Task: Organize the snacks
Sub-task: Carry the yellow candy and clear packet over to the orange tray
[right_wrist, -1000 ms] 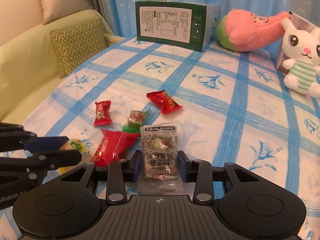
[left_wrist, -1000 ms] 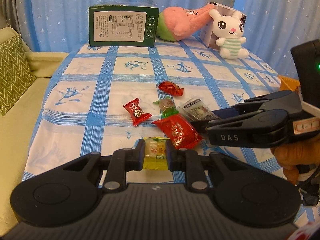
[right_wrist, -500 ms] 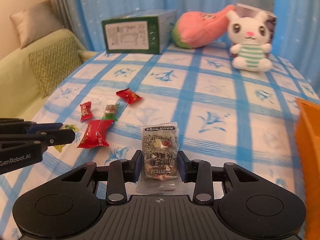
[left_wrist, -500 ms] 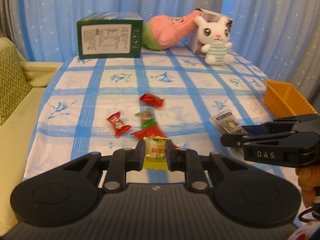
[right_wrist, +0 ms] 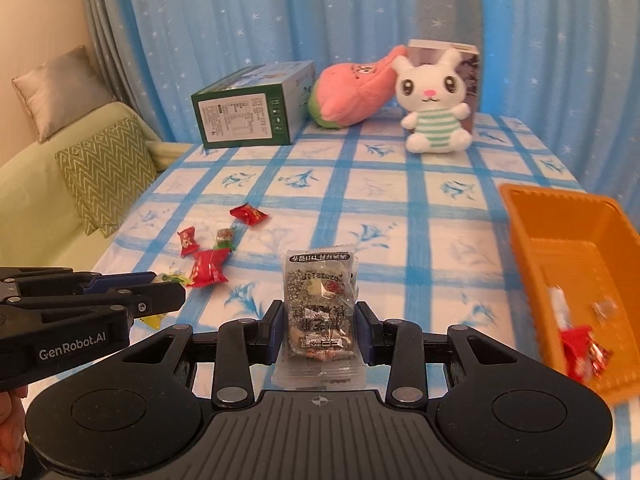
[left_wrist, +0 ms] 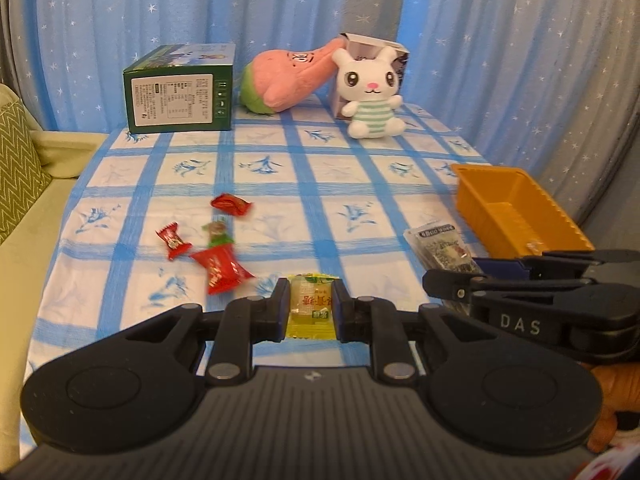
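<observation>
My left gripper (left_wrist: pixel 310 294) is shut on a small yellow candy (left_wrist: pixel 311 307), held above the checked tablecloth. My right gripper (right_wrist: pixel 318 312) is shut on a clear packet of dark nut snack (right_wrist: pixel 321 312); that packet (left_wrist: pixel 442 247) also shows in the left wrist view beside the orange bin (left_wrist: pixel 516 210). The orange bin (right_wrist: pixel 576 280) stands at the right and holds a few wrapped snacks (right_wrist: pixel 584 354). Several red and green candies lie left of centre: a large red wrapper (left_wrist: pixel 220 268), a small red one (left_wrist: pixel 173 240), a green-tipped one (left_wrist: pixel 218 234), another red one (left_wrist: pixel 231 204).
At the table's far end stand a green carton (left_wrist: pixel 180 90), a pink plush (left_wrist: pixel 296 76) and a white rabbit plush (left_wrist: pixel 374 96) against a small box. A green sofa with a zigzag cushion (right_wrist: pixel 106 174) flanks the left side. Blue curtains hang behind.
Both grippers have risen and drawn back toward the right with their snacks. The loose candies now lie farther off to the left, and the orange bin has come into view.
</observation>
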Motion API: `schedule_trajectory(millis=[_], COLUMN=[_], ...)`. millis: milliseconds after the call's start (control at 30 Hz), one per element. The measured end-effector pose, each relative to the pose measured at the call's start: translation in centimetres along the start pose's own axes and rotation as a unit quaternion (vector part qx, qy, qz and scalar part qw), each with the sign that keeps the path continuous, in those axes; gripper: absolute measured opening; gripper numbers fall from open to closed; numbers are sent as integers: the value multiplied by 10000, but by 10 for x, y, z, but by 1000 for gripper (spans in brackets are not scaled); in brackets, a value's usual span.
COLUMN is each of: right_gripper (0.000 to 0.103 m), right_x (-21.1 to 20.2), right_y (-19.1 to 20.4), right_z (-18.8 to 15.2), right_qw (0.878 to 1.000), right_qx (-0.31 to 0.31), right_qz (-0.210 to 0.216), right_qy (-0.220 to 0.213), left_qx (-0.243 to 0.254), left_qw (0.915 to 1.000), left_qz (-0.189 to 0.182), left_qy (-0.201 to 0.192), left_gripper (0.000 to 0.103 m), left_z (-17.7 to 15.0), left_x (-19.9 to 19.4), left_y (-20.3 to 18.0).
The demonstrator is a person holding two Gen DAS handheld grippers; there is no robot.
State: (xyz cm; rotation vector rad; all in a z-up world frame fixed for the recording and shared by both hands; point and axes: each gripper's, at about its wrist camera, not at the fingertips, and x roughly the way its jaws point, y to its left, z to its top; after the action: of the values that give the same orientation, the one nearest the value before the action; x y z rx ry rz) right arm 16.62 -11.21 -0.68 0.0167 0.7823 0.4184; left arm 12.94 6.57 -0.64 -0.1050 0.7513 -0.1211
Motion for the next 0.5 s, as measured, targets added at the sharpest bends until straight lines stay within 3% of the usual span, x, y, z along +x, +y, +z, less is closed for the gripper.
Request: schedule_trajectory(millis=[500], right_gripper=[37], right_x=[-76], right_y=[-38], right_z=[-39], right_qw=[9989], right_qx=[225], right_qz=[-415], right_qy=[-66], left_qx=[-193], left_qw=[9996], left_qz=[-176], left_qy=[70], left_gripper=[19], left_z=[-22], left_x=[-36], left_y=[-53])
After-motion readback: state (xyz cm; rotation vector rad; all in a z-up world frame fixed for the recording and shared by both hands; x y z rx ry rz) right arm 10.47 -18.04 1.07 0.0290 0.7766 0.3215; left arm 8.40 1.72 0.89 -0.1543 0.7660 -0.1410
